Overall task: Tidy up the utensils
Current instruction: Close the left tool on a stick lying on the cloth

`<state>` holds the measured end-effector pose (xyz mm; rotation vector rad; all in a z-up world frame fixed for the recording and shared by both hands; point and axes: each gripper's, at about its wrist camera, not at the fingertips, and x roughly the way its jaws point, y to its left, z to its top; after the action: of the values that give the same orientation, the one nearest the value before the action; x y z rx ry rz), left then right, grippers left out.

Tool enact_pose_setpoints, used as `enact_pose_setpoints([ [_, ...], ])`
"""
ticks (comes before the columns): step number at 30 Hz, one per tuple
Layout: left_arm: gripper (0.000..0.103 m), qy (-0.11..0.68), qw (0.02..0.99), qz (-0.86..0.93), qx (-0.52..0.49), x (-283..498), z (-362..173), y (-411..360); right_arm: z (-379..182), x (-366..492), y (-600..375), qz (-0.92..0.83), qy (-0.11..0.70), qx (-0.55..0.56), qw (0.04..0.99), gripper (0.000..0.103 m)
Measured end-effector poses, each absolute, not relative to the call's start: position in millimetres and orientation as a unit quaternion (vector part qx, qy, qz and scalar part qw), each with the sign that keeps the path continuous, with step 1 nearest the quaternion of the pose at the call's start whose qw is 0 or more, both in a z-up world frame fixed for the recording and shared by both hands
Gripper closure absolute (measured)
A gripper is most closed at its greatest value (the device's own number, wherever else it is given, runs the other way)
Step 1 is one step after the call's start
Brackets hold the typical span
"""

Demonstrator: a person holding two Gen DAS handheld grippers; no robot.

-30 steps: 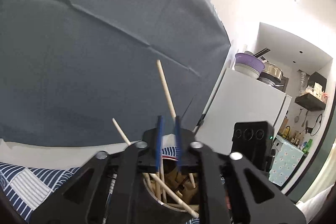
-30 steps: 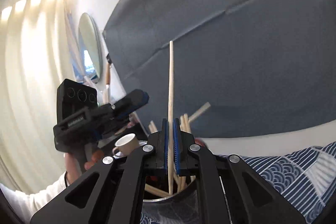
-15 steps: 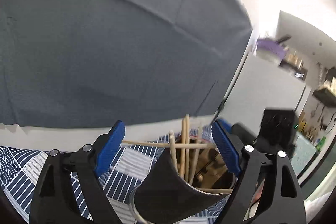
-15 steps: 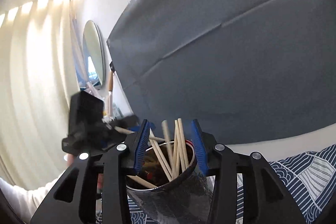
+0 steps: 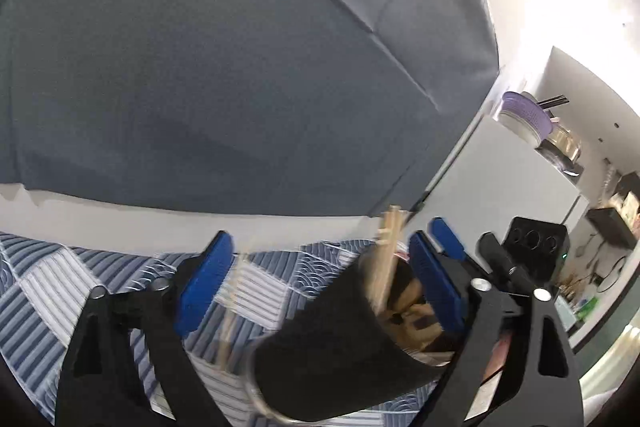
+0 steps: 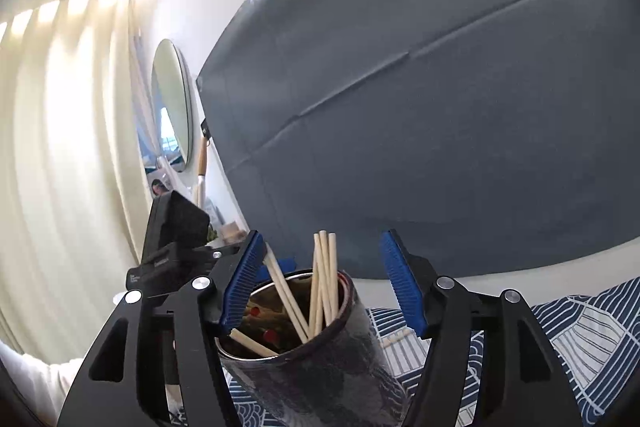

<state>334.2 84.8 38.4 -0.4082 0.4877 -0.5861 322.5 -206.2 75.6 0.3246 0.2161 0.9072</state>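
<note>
A big grey backdrop cloth [image 6: 440, 107] fills the wall behind, creased in long folds. Below it, the desk wears a blue-and-white patterned tablecloth [image 5: 80, 291], stripes and wave motifs. Off to one side, cream curtains [image 6: 60, 147] glow with light, and an oval mirror [image 6: 172, 107] hangs beside them. On the other side, a white fridge [image 5: 500, 187] carries a purple bowl [image 5: 520, 111] and a metal pot [image 5: 564, 143] on top.
</note>
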Motion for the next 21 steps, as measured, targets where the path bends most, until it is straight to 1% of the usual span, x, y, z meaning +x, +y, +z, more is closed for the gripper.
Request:
enact_pose_setpoints([
  [1, 0.005, 0.24, 0.911, -0.277, -0.189, 335.3, 35.9, 88.8, 75.4, 323.3, -207.1, 0.435, 0.104, 0.158, 0.88, 0.044],
  [3, 0.006, 0.255, 0.909, -0.276, -0.179, 336.6, 29.4, 95.9, 73.6, 327.5, -209.6, 0.431, 0.107, 0.165, 0.881, 0.042],
  [5, 0.007, 0.263, 0.923, -0.239, -0.145, 335.6, 25.1, 100.5, 69.9, 331.8, -212.9, 0.426, 0.111, 0.171, 0.881, 0.042],
  [8, 0.007, 0.261, 0.918, -0.25, -0.166, 333.0, 19.2, 112.3, 63.1, 339.5, -214.6, 0.423, 0.124, 0.183, 0.879, 0.041],
  [11, 0.007, 0.276, 0.92, -0.24, -0.143, 335.8, 11.5, 111.7, 56.3, 345.9, -213.1, 0.414, 0.14, 0.183, 0.881, 0.041],
  [17, 0.007, 0.337, 0.912, -0.213, -0.096, 360.2, -16.3, 101.7, 44.1, 360.8, -220.4, 0.388, 0.163, 0.204, 0.884, 0.041],
  [19, 0.01, 0.363, 0.907, -0.204, -0.064, 370.9, -25.8, 91.8, 39.8, 363.6, -224.1, 0.381, 0.168, 0.207, 0.886, 0.04],
  [21, 0.013, 0.392, 0.893, -0.216, -0.053, 378.9, -36.4, 85.8, 35.7, 366.9, -224.6, 0.372, 0.175, 0.202, 0.889, 0.04],
])
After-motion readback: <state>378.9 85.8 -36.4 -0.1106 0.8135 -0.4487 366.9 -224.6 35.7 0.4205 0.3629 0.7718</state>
